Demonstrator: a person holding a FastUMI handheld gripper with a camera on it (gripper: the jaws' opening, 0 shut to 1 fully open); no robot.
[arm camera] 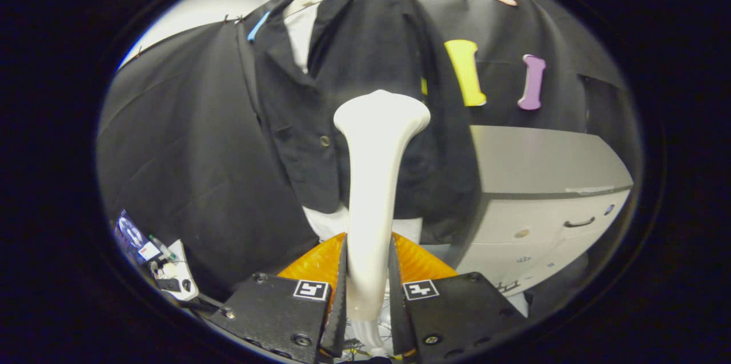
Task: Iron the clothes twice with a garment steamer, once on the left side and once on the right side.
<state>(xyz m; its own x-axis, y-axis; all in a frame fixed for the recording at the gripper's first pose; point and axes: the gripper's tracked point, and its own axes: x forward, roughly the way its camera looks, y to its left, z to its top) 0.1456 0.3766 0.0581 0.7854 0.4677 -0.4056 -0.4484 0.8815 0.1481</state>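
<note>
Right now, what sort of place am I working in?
It looks like a staged recording booth, not a real home: black cloth wall, a dark jacket hung on it, and a grey drawer cabinet beside. The gripper is shut on the white garment steamer facing the jacket.

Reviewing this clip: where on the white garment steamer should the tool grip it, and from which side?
On the slim neck, as here: the tool is shut on the garment steamer below its flared head, one finger each side. The narrow upright handle fits between the fingers, and coming from behind leaves the head facing the black jacket.
</note>
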